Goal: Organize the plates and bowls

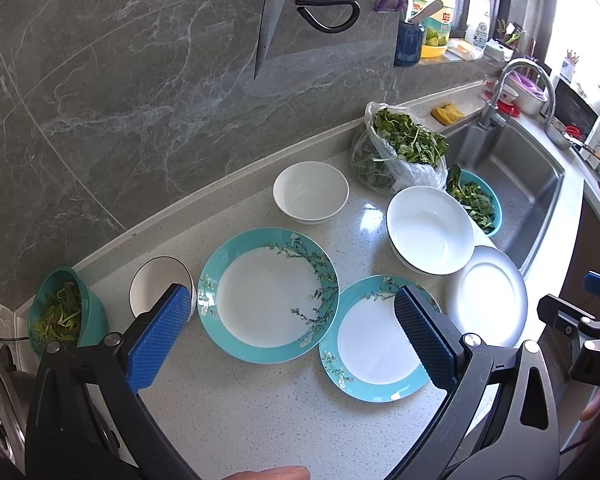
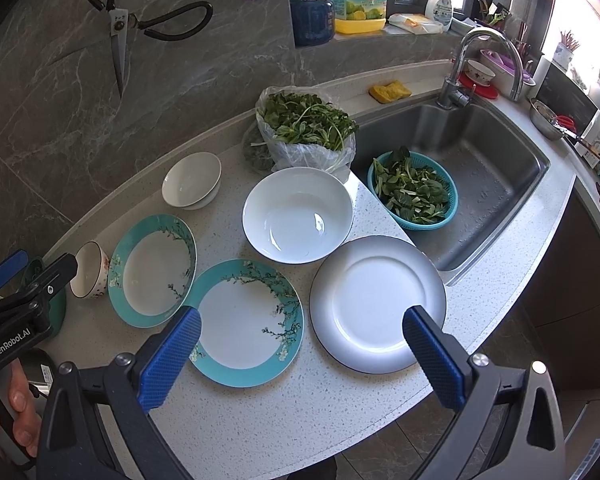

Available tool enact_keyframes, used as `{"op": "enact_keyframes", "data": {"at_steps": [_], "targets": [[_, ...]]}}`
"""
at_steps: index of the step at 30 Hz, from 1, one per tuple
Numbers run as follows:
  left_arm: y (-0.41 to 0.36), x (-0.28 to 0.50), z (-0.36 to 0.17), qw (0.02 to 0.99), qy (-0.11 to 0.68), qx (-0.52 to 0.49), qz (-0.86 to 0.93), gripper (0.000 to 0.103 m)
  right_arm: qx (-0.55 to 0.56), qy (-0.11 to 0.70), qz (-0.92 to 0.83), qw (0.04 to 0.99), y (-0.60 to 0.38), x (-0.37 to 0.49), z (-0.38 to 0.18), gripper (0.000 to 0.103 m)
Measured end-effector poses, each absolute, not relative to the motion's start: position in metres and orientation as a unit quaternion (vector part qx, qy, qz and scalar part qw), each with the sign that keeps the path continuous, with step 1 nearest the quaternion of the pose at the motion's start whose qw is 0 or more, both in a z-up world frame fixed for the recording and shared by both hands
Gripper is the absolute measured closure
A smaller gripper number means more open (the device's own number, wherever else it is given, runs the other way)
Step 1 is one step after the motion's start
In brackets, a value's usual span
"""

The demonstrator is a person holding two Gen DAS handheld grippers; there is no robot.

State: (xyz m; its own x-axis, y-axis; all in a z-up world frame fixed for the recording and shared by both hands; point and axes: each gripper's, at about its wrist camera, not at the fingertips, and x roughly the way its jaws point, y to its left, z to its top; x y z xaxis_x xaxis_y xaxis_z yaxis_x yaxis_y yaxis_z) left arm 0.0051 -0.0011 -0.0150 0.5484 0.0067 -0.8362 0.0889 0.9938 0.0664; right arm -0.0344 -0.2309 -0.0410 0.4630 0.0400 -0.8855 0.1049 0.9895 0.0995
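Left gripper [image 1: 292, 328]: jaws spread wide, nothing between them, held above the counter [image 1: 260, 408]. Directly ahead, framed between its fingers, the larger teal-rimmed plate [image 1: 268, 294] lies flat. Behind its right finger, the smaller teal-rimmed plate [image 1: 374, 340], its rim touching or slightly overlapping the larger one; contact is hard to judge from this angle. Behind its left fingertip, a small dark-rimmed bowl [image 1: 160, 288], tipped on its side. Further ahead, a plain white bowl [image 1: 311, 191] stands upright.

Right gripper [image 2: 302, 346]: also wide open and empty, hovering over the counter edge. The grey-rimmed white plate [image 2: 378, 304] lies just ahead of its right finger, near the sink [image 2: 500, 184]. The smaller teal plate sits ahead of its left finger. Beyond both, a wide white bowl [image 2: 298, 214], upright, just beside the grey-rimmed plate.

Past the wide bowl: a plastic bag of greens [image 2: 306, 128]; a teal colander of leaves [image 2: 414, 190] in the sink. Scissors [image 2: 118, 28] hang on the wall.
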Motion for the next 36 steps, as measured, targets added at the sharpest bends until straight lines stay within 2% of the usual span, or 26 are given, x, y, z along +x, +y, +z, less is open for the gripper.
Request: {"op": "enact_keyframes", "data": {"at_steps": [28, 36], "targets": [[0.000, 0.003, -0.018, 0.878, 0.476, 0.050, -0.023, 0.000, 0.071, 0.519, -0.017, 0.852, -0.232, -0.037, -0.045, 0.000], [-0.001, -0.008, -0.041, 0.874, 0.482, 0.039, -0.051, 0.000, 0.081, 0.512, -0.002, 0.855, -0.241, -0.047, -0.055, 0.000]]}}
